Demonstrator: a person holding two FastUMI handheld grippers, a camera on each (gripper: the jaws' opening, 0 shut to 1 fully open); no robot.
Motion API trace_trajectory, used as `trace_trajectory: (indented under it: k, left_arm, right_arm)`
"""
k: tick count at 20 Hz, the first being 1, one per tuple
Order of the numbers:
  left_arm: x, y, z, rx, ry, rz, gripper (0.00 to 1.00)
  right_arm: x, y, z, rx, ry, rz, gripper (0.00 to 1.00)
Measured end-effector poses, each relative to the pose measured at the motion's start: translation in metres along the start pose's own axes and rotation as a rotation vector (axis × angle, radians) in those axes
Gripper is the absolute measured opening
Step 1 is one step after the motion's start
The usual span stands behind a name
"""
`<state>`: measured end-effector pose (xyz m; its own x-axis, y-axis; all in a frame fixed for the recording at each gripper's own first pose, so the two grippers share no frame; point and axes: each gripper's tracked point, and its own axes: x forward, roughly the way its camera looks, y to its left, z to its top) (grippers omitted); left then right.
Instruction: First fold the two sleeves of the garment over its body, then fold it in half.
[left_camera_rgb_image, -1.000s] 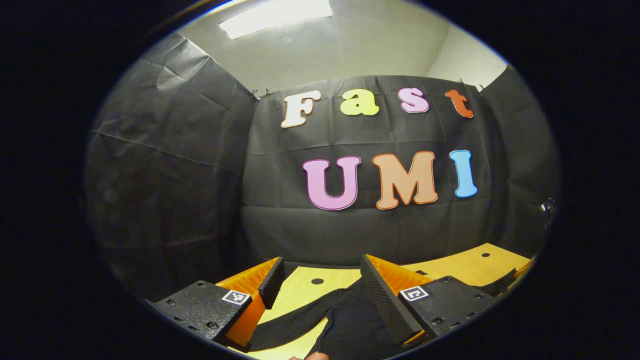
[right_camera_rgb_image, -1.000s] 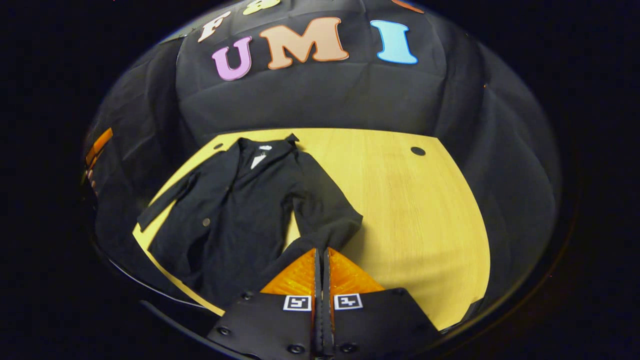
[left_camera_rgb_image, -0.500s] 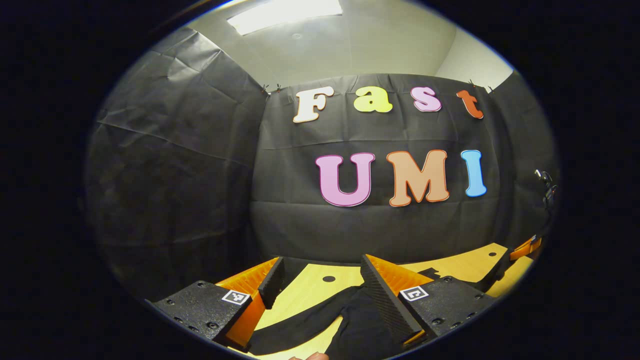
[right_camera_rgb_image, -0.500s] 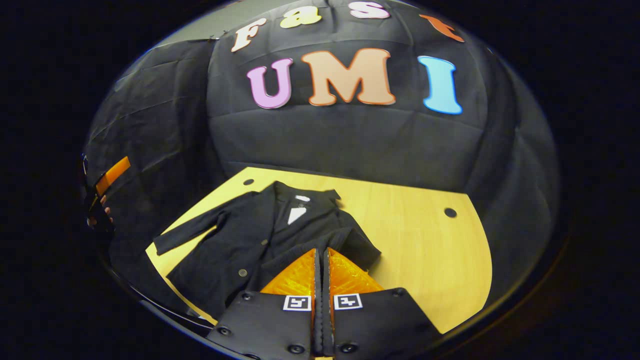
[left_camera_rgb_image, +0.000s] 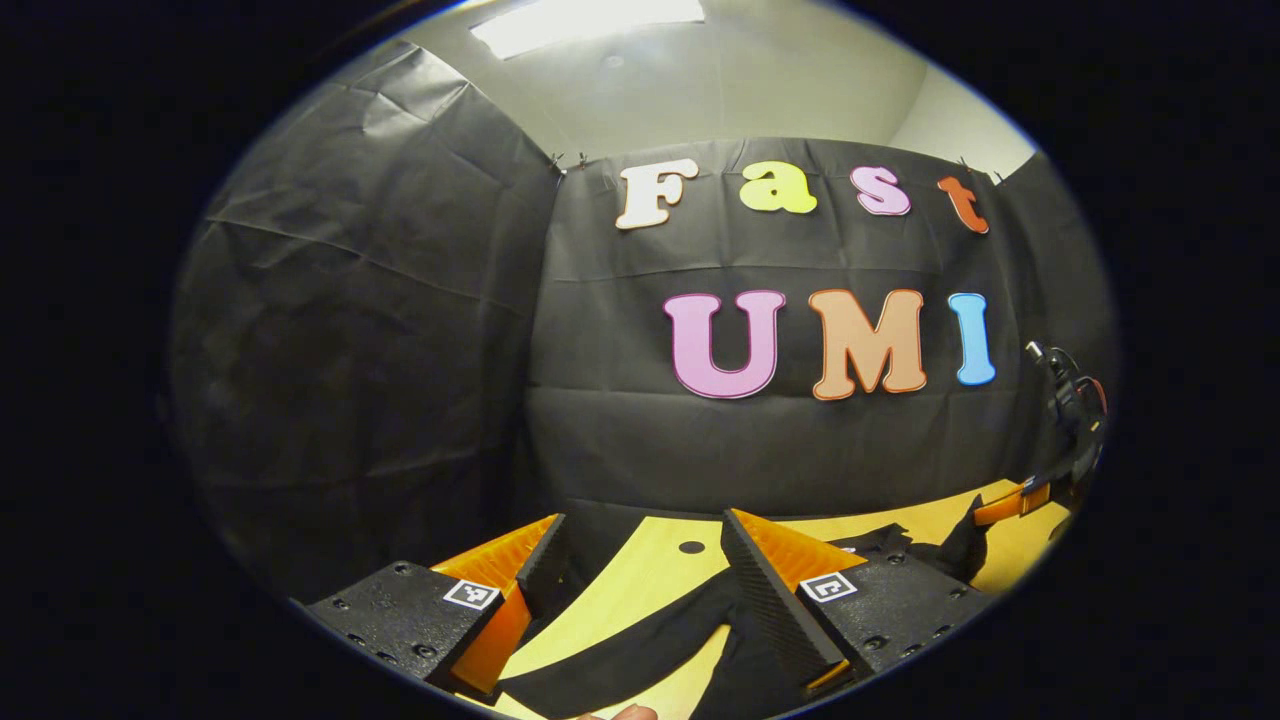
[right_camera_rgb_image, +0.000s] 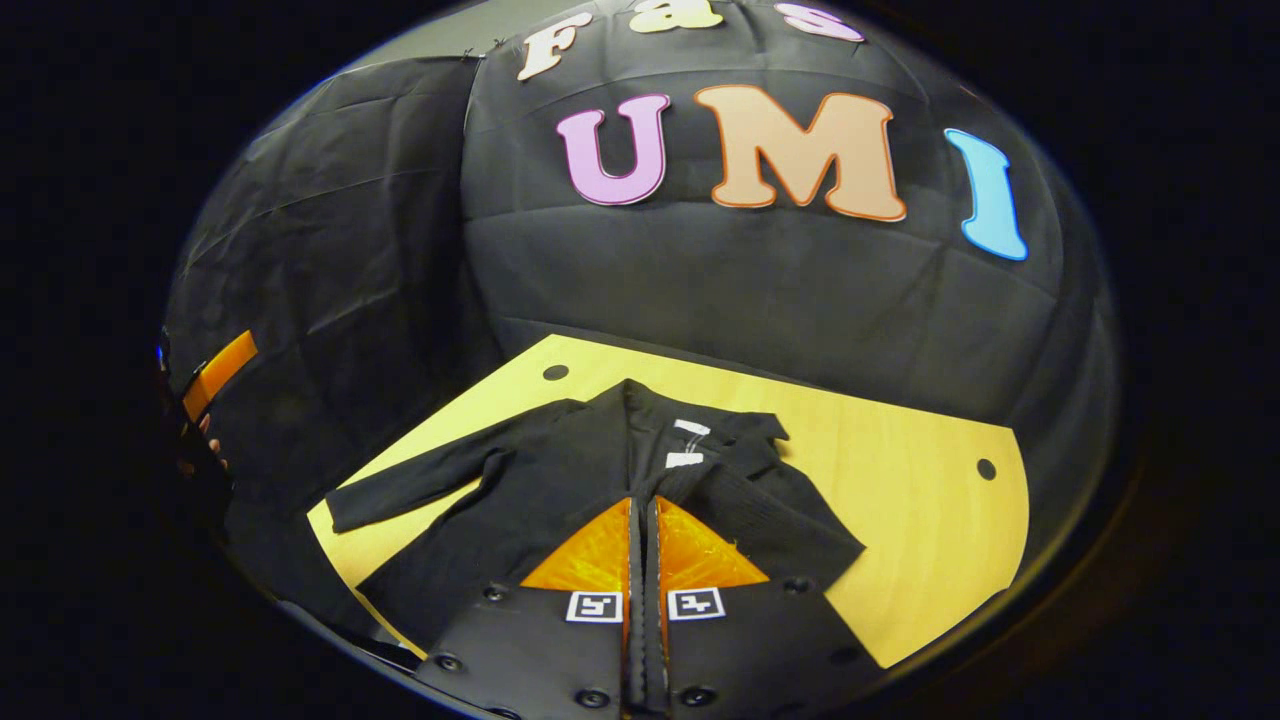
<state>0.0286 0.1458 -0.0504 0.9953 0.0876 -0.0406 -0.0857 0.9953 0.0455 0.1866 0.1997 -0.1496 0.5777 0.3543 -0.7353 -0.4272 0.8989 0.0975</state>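
One sleeve (right_camera_rgb_image: 760, 505) now lies across the black jacket (right_camera_rgb_image: 540, 490), carried by your clamped right gripper (right_camera_rgb_image: 644, 530); your left gripper (left_camera_rgb_image: 640, 560) gapes empty.

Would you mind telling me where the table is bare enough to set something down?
The widest bare patch of table lies between the black garment and the round hole. A thinner strip runs behind the collar. Around the outstretched sleeve, it is crowded.

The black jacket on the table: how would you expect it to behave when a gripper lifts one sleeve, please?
The black jacket probably goes limp: its sleeve lies flat on the table. Lifted cloth would likely drape and drag. Its matte weave seems unlikely to slip.
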Motion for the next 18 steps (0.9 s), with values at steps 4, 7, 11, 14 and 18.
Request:
trace_trajectory:
  k: [4,7,11,14,18]
  left_arm:
    - [0.004,0.025,-0.01,-0.001,0.019,0.021,0.93]
    - [0.007,0.043,-0.02,-0.004,0.038,0.044,0.93]
    - [0.007,0.066,-0.028,-0.003,0.057,0.08,0.93]
    - [0.006,0.077,-0.036,-0.007,0.076,0.101,0.93]
    - [0.008,0.082,-0.037,-0.007,0.082,0.109,0.93]
  right_arm:
    - [0.039,0.028,0.011,-0.026,0.036,0.026,0.02]
    - [0.069,0.05,0.014,-0.049,0.069,0.048,0.02]
    - [0.116,0.078,0.014,-0.088,0.123,0.078,0.02]
    - [0.143,0.093,0.015,-0.101,0.152,0.08,0.02]
    - [0.146,0.086,0.058,-0.093,-0.022,0.006,0.75]
